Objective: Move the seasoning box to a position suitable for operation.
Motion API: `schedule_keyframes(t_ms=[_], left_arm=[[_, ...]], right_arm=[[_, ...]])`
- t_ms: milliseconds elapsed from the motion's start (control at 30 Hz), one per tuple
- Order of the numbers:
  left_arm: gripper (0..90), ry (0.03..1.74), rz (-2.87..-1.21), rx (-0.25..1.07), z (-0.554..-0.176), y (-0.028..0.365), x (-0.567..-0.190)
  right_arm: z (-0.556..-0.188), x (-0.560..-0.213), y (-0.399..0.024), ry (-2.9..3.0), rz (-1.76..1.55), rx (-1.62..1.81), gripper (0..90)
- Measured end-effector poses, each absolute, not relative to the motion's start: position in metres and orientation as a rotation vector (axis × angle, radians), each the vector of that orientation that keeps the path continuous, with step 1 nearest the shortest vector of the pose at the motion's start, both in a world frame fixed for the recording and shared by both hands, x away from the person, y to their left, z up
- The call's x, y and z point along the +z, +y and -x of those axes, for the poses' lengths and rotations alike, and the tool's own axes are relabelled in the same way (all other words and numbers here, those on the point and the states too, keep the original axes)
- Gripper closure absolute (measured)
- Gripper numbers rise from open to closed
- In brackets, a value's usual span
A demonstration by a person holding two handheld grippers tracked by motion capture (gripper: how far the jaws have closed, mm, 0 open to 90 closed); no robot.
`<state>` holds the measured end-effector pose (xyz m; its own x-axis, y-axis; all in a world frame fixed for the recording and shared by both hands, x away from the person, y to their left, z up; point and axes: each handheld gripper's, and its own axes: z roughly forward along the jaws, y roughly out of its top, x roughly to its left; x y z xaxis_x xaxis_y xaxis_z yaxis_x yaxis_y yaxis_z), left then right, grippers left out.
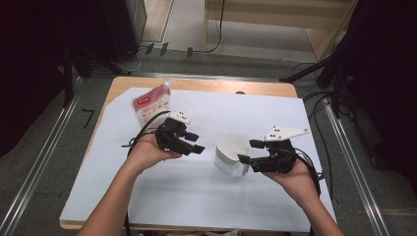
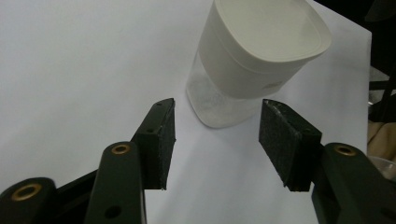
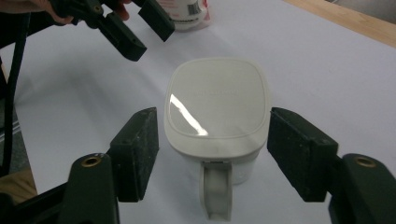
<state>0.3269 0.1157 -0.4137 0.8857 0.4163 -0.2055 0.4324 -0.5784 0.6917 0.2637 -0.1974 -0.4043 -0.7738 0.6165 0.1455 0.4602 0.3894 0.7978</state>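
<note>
A white container with a rounded square lid stands on the white sheet, a latch tab hanging at its front. My right gripper reaches in from the right, one jaw on each side of the container just below the lid. The right pad looks level with the lid's edge, while a thin gap shows at the left pad. My left gripper hovers left of the container, open and empty, pointing at it.
A red and white pouch stands at the back left of the white sheet, behind the left hand. The sheet covers a wooden table. Metal rails and cables run along the floor on both sides.
</note>
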Motion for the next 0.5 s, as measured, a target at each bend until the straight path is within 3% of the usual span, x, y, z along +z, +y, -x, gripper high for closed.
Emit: schedule_keyframes(t_ms=[300, 400, 500], left_arm=[[45.4, 0.494, -2.256, -0.045, -0.329, 0.109, -0.417], [37.5, 0.508, -2.273, -0.049, -0.330, 0.108, -0.418], [39.0, 0.564, -2.274, -0.035, -0.333, 0.107, -0.419]], right_arm=[[-0.246, -0.414, -0.205, 2.434, -0.972, 1.324, 55.9], [-0.244, -0.416, -0.206, 2.449, -0.981, 1.354, 62.1], [-0.242, -0.419, -0.206, 2.456, -0.994, 1.375, 71.3]])
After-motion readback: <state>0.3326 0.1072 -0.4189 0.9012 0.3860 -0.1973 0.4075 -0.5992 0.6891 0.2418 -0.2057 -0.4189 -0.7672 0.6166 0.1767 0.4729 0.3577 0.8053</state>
